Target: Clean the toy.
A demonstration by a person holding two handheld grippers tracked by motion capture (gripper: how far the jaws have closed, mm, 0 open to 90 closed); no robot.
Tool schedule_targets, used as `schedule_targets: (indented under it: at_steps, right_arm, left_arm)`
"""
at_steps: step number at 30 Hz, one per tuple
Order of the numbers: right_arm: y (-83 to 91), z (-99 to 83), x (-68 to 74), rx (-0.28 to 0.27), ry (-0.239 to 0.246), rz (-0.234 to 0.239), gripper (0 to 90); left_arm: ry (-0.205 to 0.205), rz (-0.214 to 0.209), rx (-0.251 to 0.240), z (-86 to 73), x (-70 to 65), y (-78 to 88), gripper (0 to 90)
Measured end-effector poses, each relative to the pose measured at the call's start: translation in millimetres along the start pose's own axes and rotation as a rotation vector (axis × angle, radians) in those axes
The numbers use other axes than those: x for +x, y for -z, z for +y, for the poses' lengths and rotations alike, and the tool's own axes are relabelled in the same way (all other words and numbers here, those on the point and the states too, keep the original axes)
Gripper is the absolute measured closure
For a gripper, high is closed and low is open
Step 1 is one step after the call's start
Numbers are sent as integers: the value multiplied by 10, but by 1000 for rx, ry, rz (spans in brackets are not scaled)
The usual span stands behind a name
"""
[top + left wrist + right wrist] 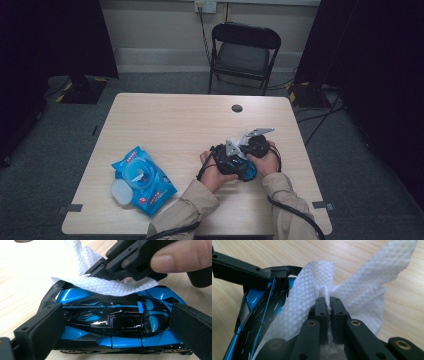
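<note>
High view: one blue-and-black toy car [244, 169] sits near the right front of the bench [170, 120], both hands crowded over it, and one pack of wet wipes [142, 180] lies off to the left. Left gripper [115, 327] view — its fingers are clamped on the car, one pad at each end, steadying it. Right gripper [329, 315] view: fingers clenched tight on one white wipe [317, 290], draped against the car's side. I'd drag the wipe in short, light strokes along the bodywork and keep the left grip firm — otherwise the car skids.
</note>
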State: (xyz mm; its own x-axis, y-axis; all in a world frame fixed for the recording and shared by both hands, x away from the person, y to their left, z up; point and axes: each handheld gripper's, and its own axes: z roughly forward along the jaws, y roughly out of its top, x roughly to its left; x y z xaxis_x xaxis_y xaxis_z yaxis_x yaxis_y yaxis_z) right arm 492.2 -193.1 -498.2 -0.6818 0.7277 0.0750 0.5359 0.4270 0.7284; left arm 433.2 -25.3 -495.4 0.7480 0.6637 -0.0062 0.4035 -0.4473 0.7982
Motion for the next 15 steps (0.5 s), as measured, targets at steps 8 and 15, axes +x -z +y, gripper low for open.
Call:
schedule_targets:
  at_steps: [8,15]
  right_arm:
    - [85,-93,-13,-10,3,15,859]
    - [178,-171,-20,-4,19,22,858]
  left_arm:
    - [-1,1,-2,0,-2,-2,0]
    - [-1,1,-3,-1,-1,-2,0]
